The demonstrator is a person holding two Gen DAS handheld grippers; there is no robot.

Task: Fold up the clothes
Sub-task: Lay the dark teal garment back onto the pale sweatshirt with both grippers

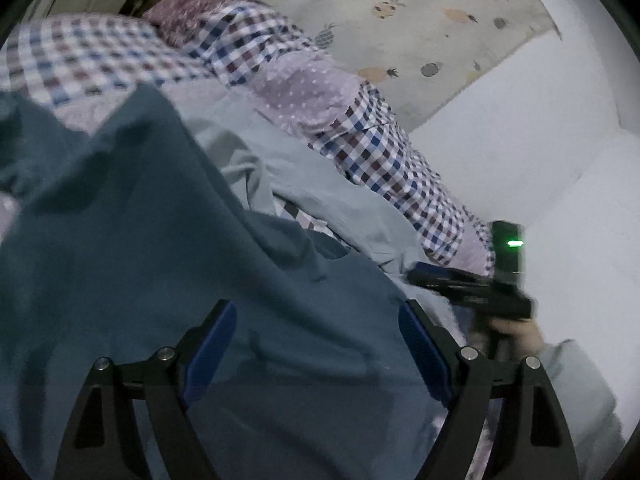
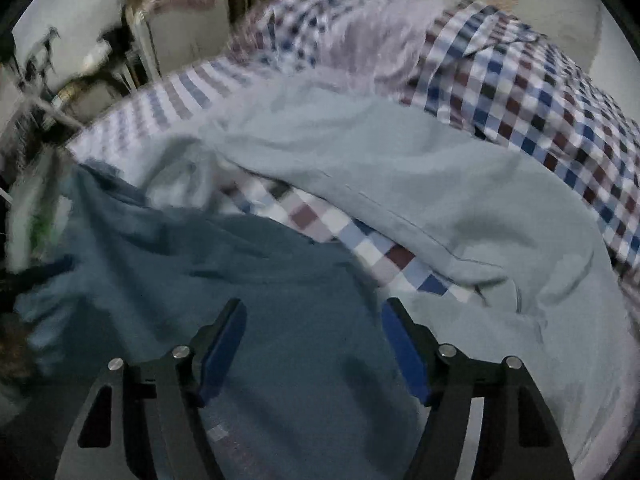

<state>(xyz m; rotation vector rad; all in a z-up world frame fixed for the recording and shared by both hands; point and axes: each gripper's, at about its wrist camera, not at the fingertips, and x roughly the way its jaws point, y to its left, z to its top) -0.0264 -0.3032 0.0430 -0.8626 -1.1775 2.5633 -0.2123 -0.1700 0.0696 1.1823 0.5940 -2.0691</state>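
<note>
So we've got the left tool (image 1: 316,344) hanging right over a dark teal garment (image 1: 140,240), blue pads spread wide with nothing between them, just cloth showing through the gap. The right tool (image 2: 314,344) is in the same state: fingers wide apart, nothing gripped, and below it the same teal garment (image 2: 240,280). Whether either tool actually touches the cloth we can't tell. Just ahead of and to the right of the right tool lies a pale blue-grey garment (image 2: 400,168), rumpled, its seamed edge overlapping a checked shirt (image 2: 520,92) in blue, maroon and white; a strip of that check also peeks out between the teal and the pale pieces, straight ahead of the right tool. From the left wrist view the checked shirt (image 1: 380,152) runs ahead and off to the right, with a lilac dotted cloth (image 1: 308,92) lying on it, and beyond that a cream sheet with a pineapple print (image 1: 400,12). The right tool (image 1: 472,288) shows up at the right side of the left tool, a green light lit on it, held by a hand (image 1: 516,332) at the edge of the pile. The right wrist view is pretty blurry on its left side.
</note>
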